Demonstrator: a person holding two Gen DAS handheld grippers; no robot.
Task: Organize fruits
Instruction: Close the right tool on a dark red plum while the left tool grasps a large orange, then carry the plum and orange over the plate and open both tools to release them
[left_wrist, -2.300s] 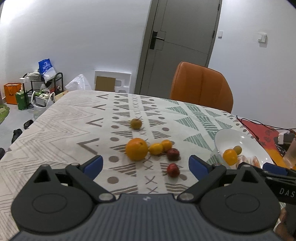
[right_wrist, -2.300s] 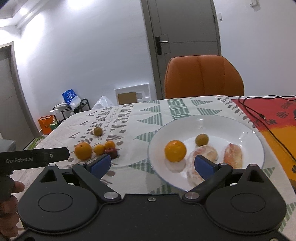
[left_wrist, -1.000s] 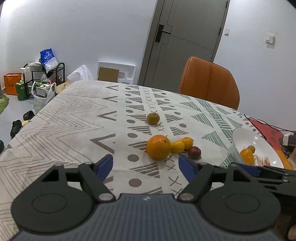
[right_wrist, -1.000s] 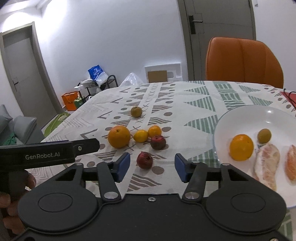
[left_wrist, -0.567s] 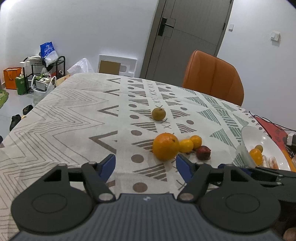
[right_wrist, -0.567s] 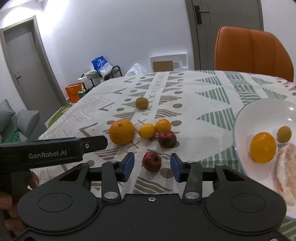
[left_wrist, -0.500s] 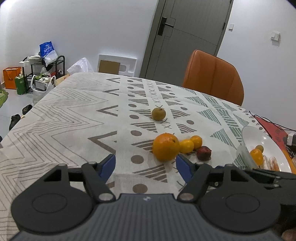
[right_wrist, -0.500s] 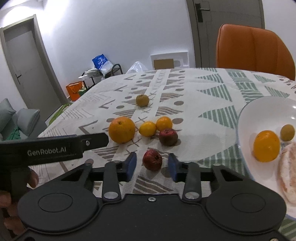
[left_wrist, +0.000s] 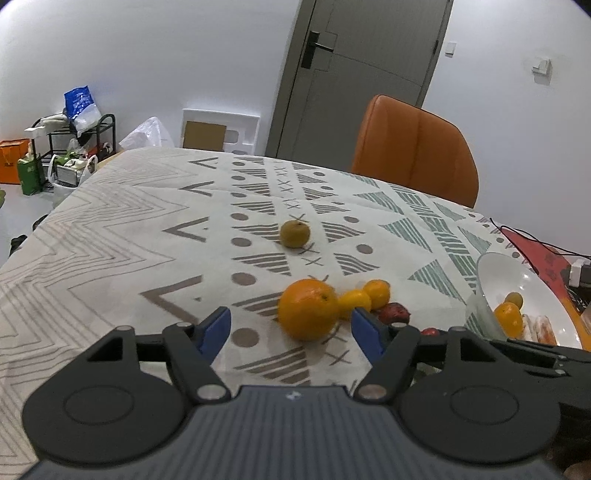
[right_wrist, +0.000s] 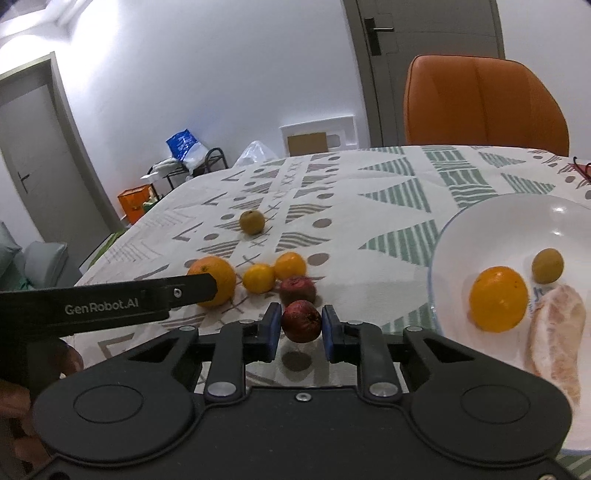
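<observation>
The right gripper (right_wrist: 301, 326) had its blue jaws closed against both sides of a dark red fruit (right_wrist: 301, 320), which looked lifted slightly, a shadow showing on the table (right_wrist: 388, 206) beneath it. The fruit was nearly round, so no long axis or pointing direction could be told.

Taking the large orange (left_wrist: 308, 308) as landmark: a small yellow citrus (left_wrist: 354, 303) sat touching its right side, a small orange citrus (left_wrist: 376, 293) just beyond that one, and a second dark red fruit (left_wrist: 394, 313) just to the right of the pair. The gripped fruit was nearer the camera than that cluster, to the orange's right. A brownish-green fruit (left_wrist: 294, 233) lay alone well behind the orange, its stem end turned up.

Well right of the orange stood a white plate (right_wrist: 498, 218) holding a mandarin (right_wrist: 498, 299), a small olive-green fruit (right_wrist: 547, 266) and a peeled pomelo segment (right_wrist: 557, 332), whose long axis ran roughly toward and away from the camera.

The left gripper (left_wrist: 291, 329) hovered just short of the orange with its jaws wide apart and holding nothing. An orange chair (left_wrist: 413, 151) stood at the table's far side.
</observation>
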